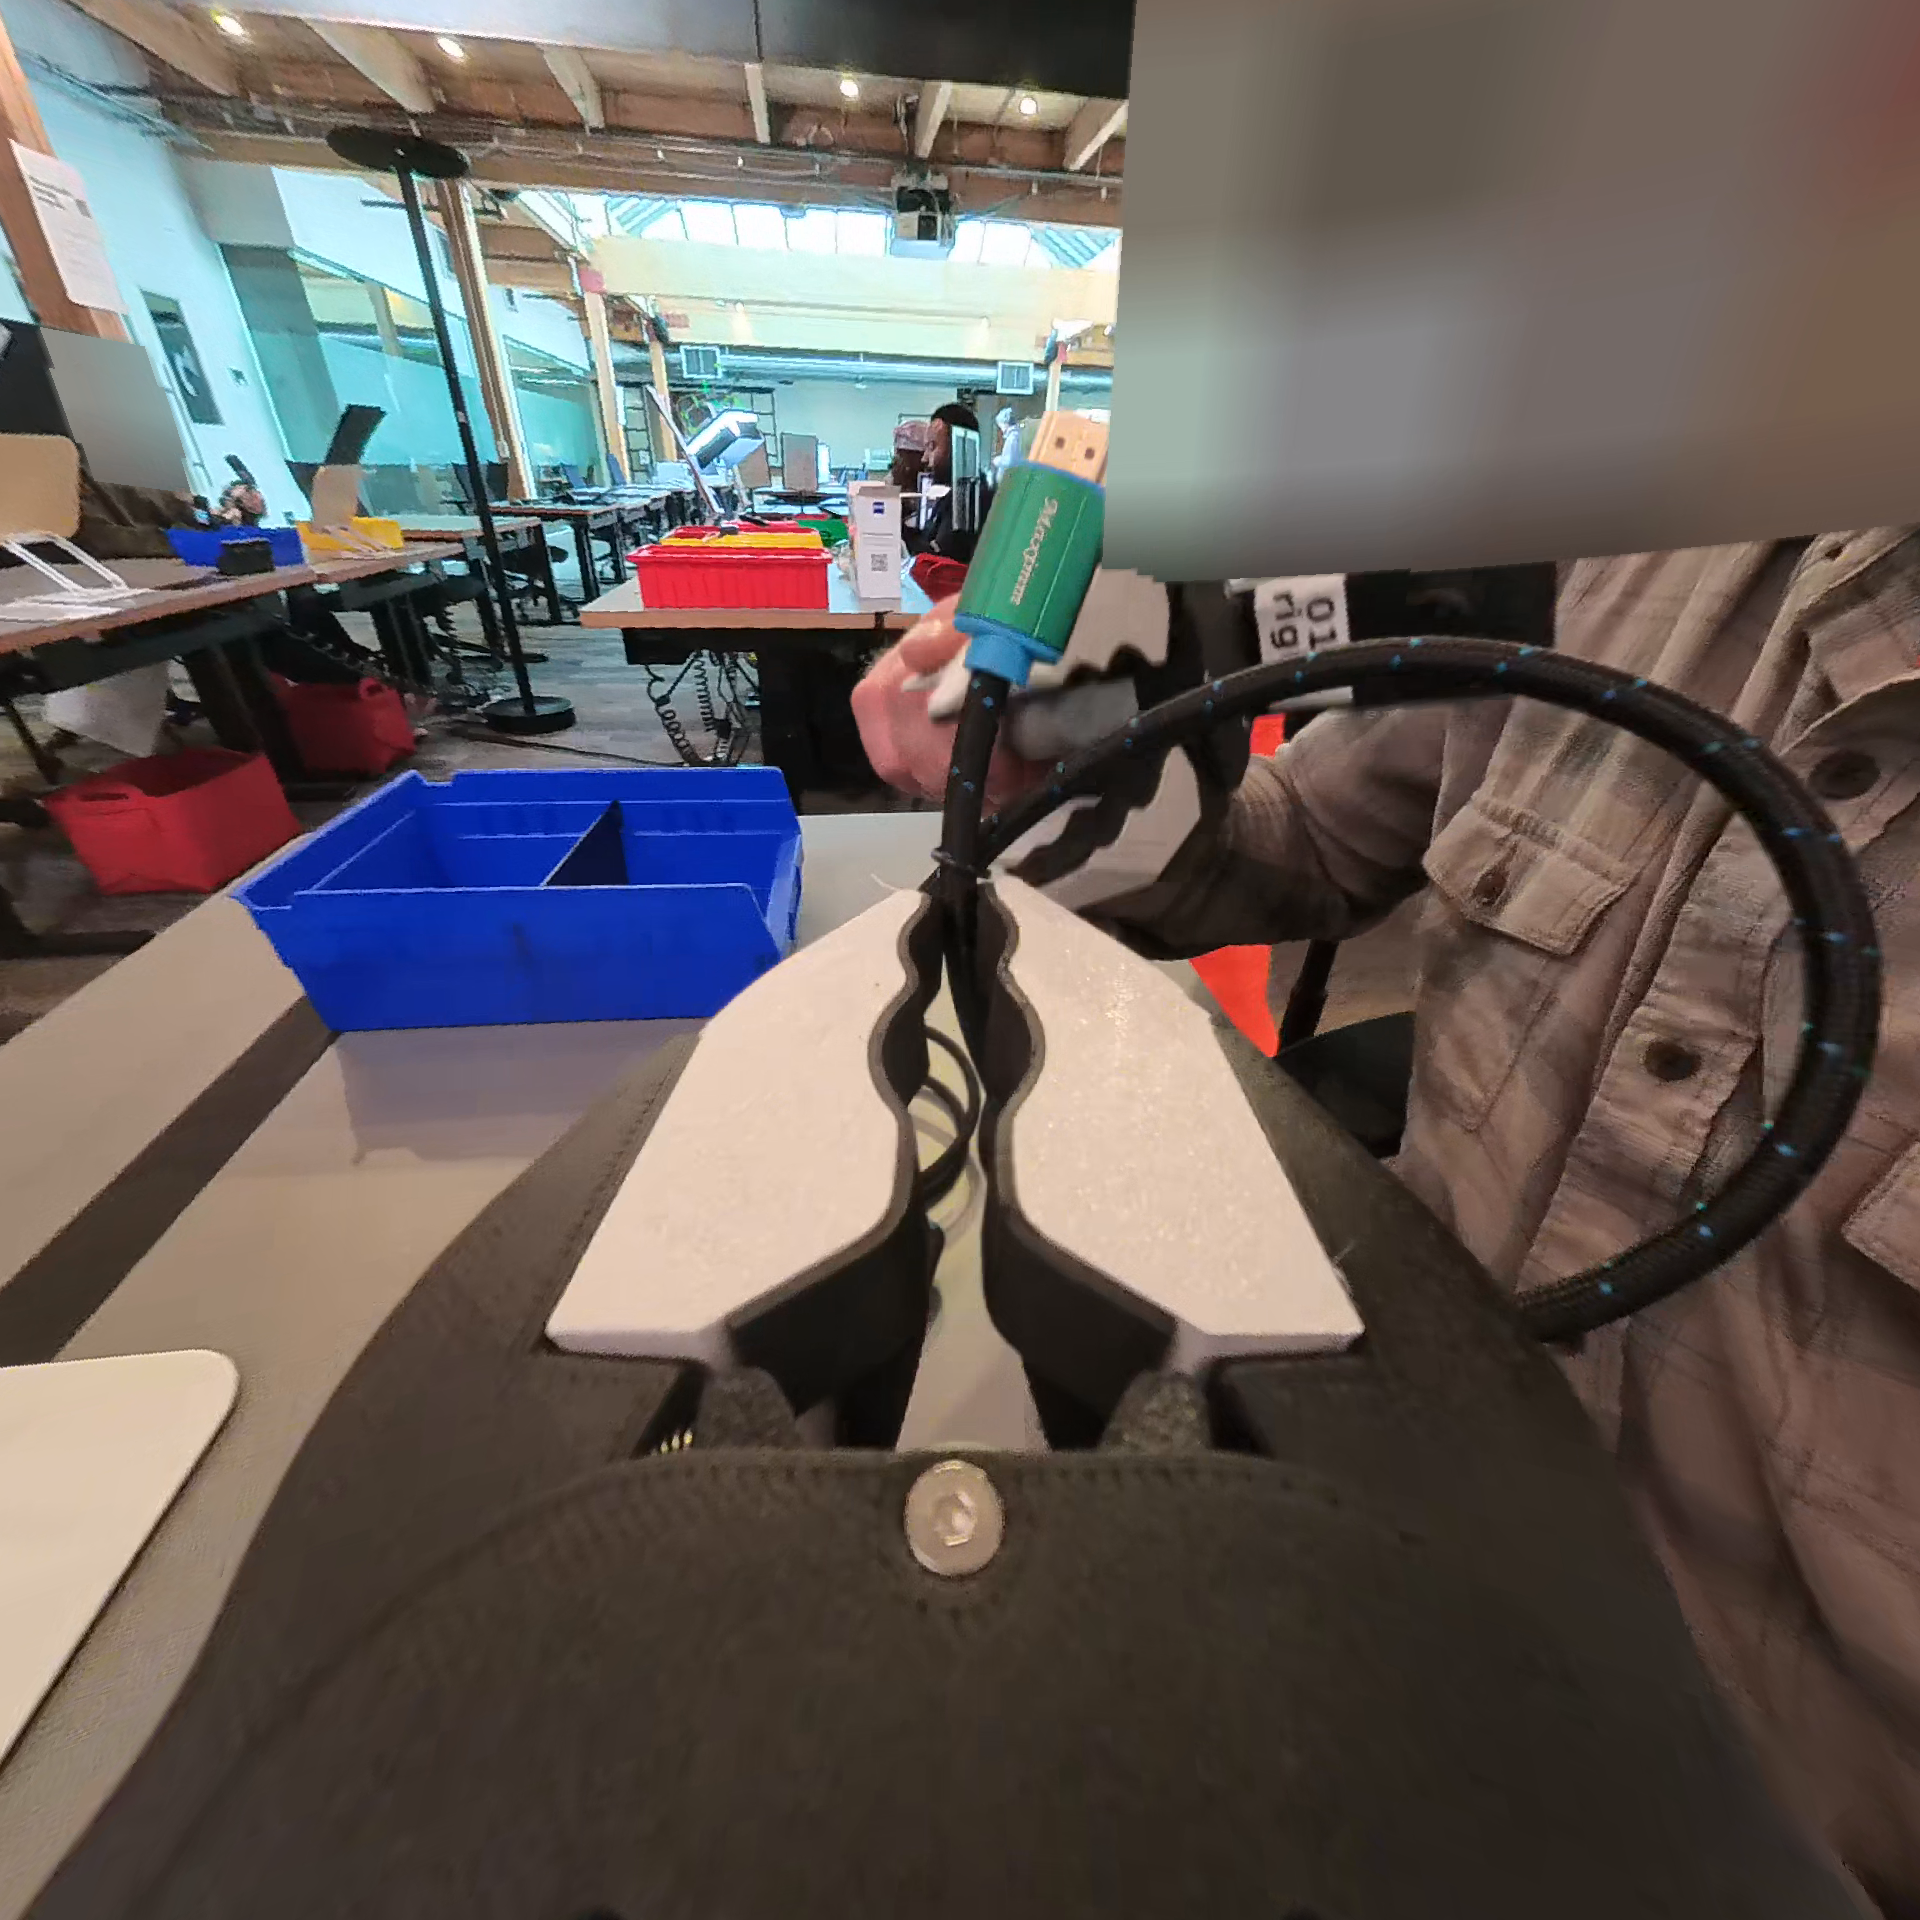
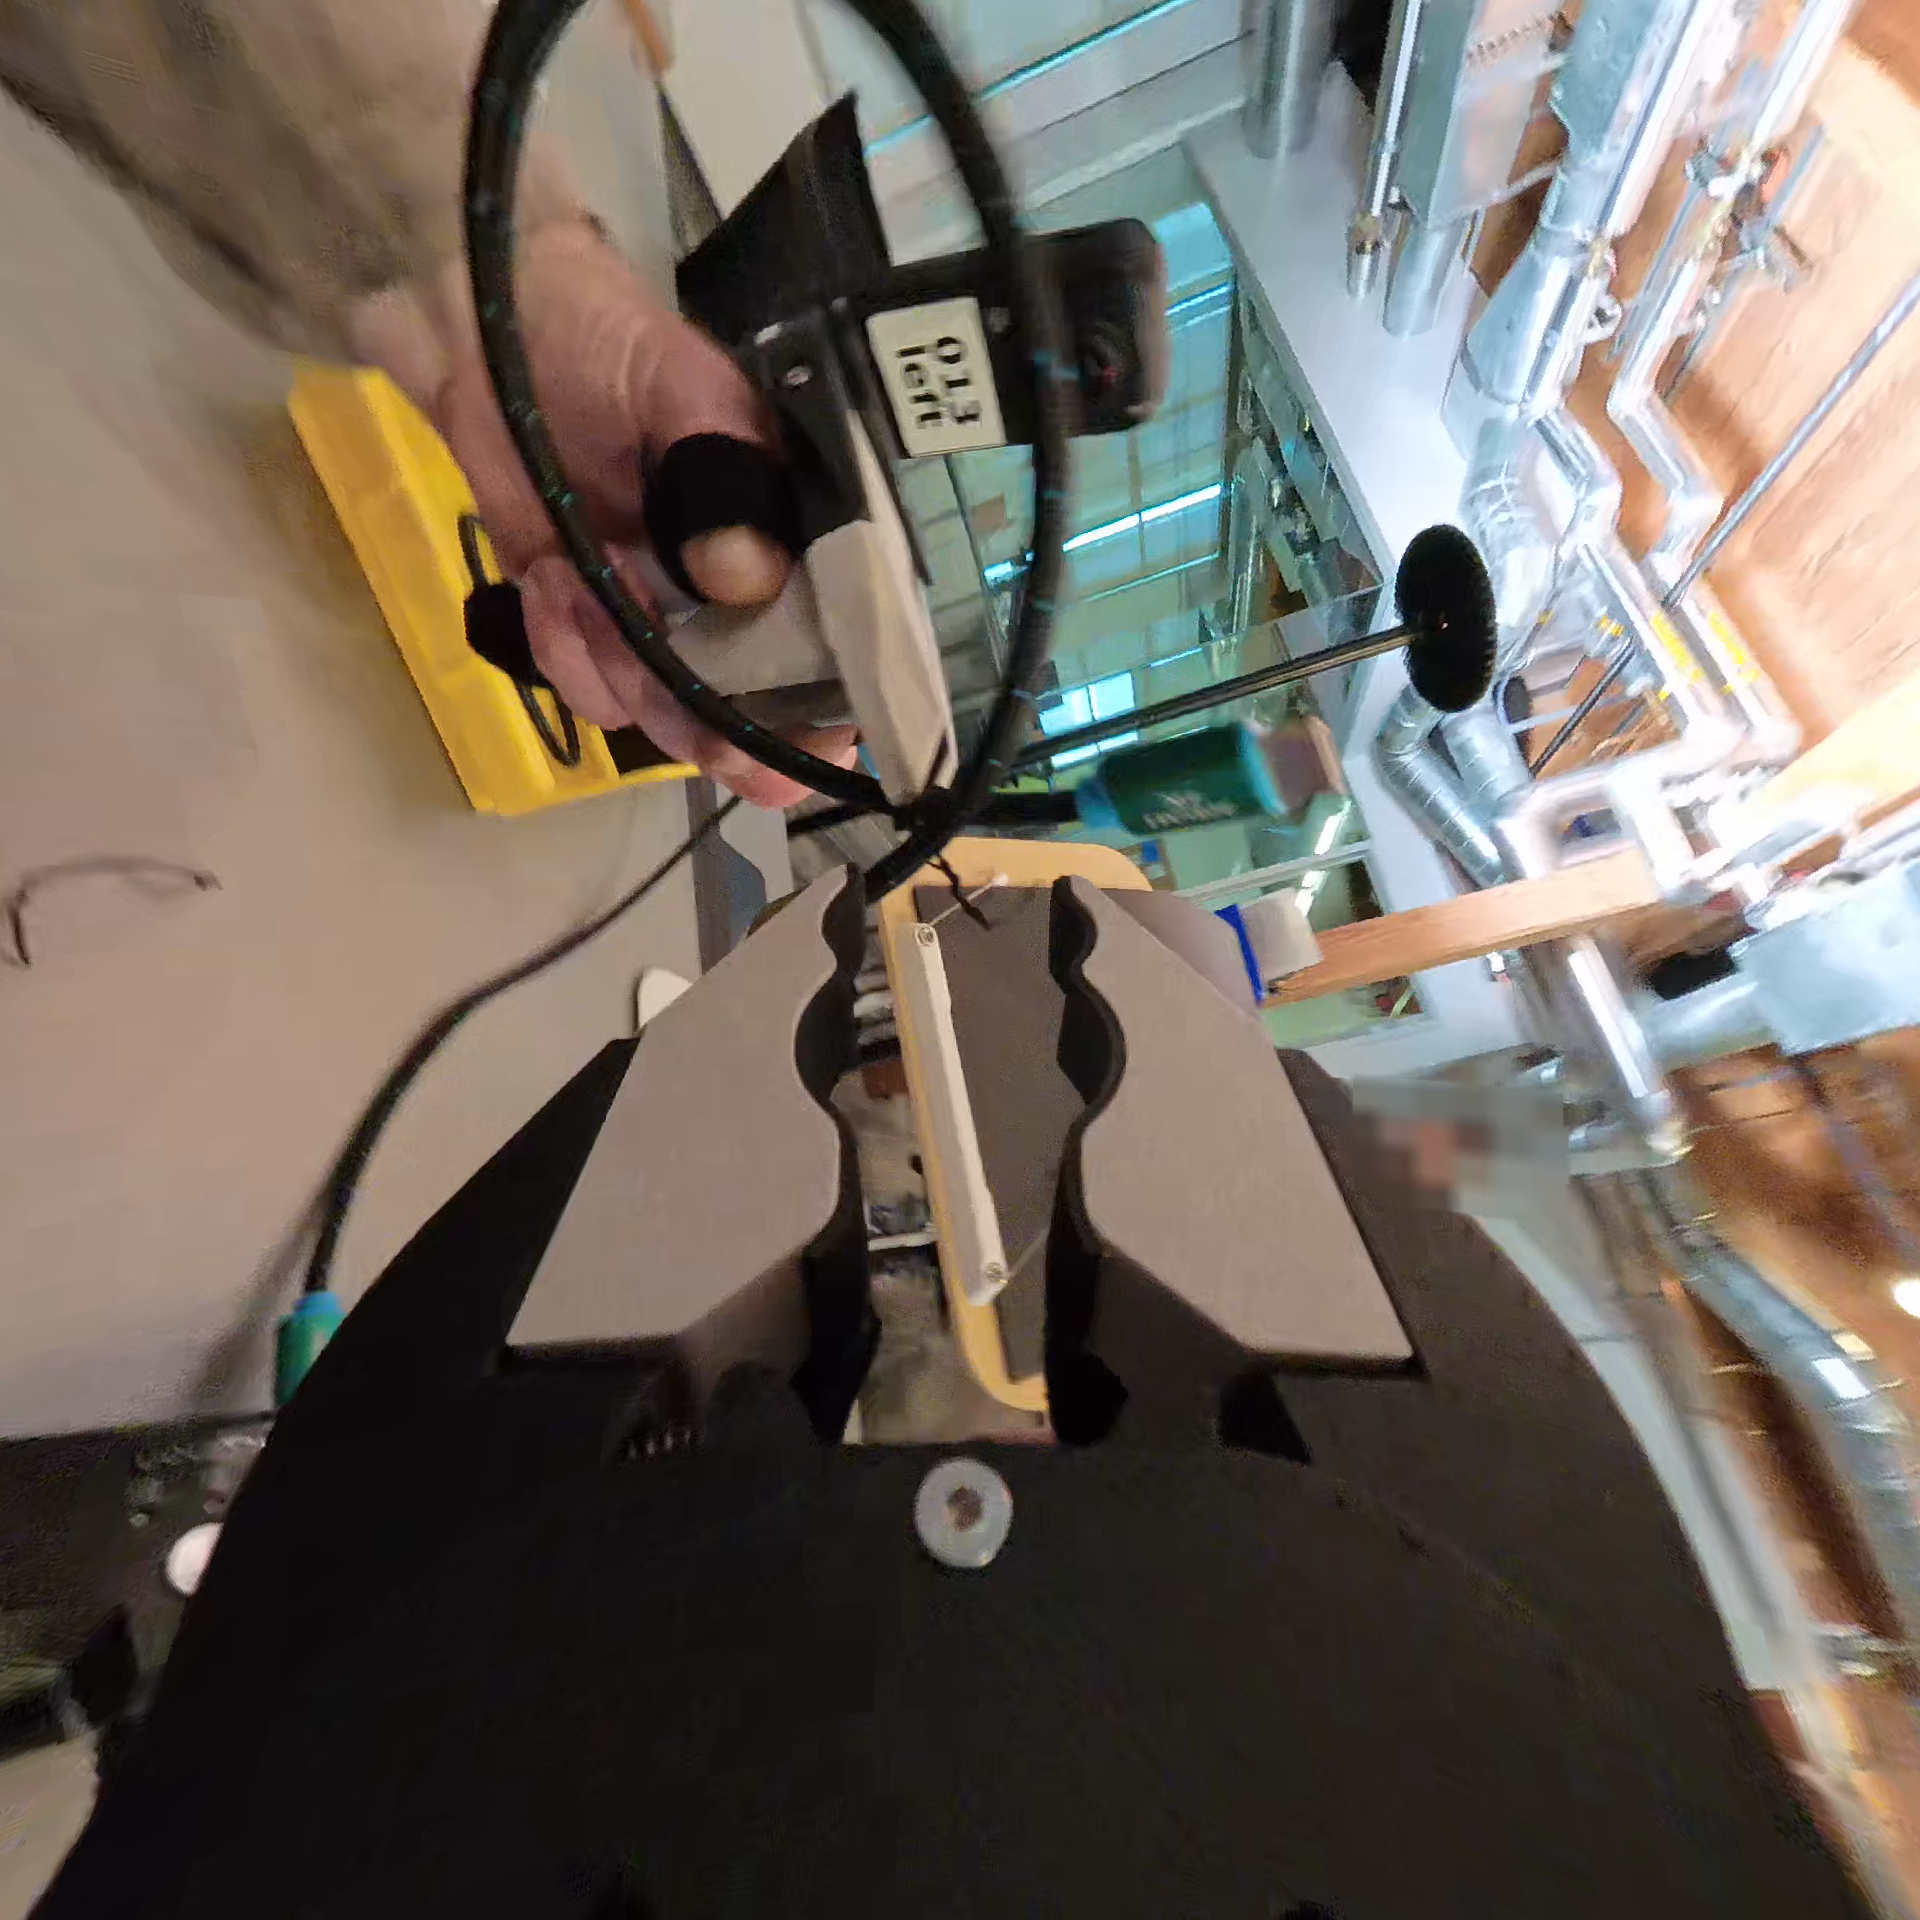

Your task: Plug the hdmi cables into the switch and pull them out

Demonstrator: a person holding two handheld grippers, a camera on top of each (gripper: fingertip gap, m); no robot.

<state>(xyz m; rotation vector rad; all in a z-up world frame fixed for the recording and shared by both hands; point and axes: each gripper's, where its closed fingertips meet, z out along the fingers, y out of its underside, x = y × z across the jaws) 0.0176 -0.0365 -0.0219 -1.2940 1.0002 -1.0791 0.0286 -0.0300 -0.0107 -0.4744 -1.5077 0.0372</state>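
My left gripper [image 1: 961, 899] is shut on a black braided HDMI cable [image 1: 1766, 831] just below its green plug [image 1: 1029, 561], which points up with the gold connector bare. The cable loops round to the right. My right gripper [image 2: 961, 894] is open and empty, its tips close to the tied crossing of the cable [image 2: 914, 821]. The same view shows the left gripper [image 2: 894, 665] in a hand and the green plug [image 2: 1184, 790]. The right gripper's fingers [image 1: 1112, 821] show behind the cable in the left wrist view. A second green plug [image 2: 307, 1340] lies low left by a black device [image 2: 114, 1507].
A blue divided bin [image 1: 520, 914] stands on the grey table [image 1: 312, 1143] ahead left. A yellow bin [image 2: 436, 582] lies on the table behind the hand. A person in a beige shirt [image 1: 1558, 935] is close on the right. A white slab [image 1: 94, 1475] sits at the left edge.
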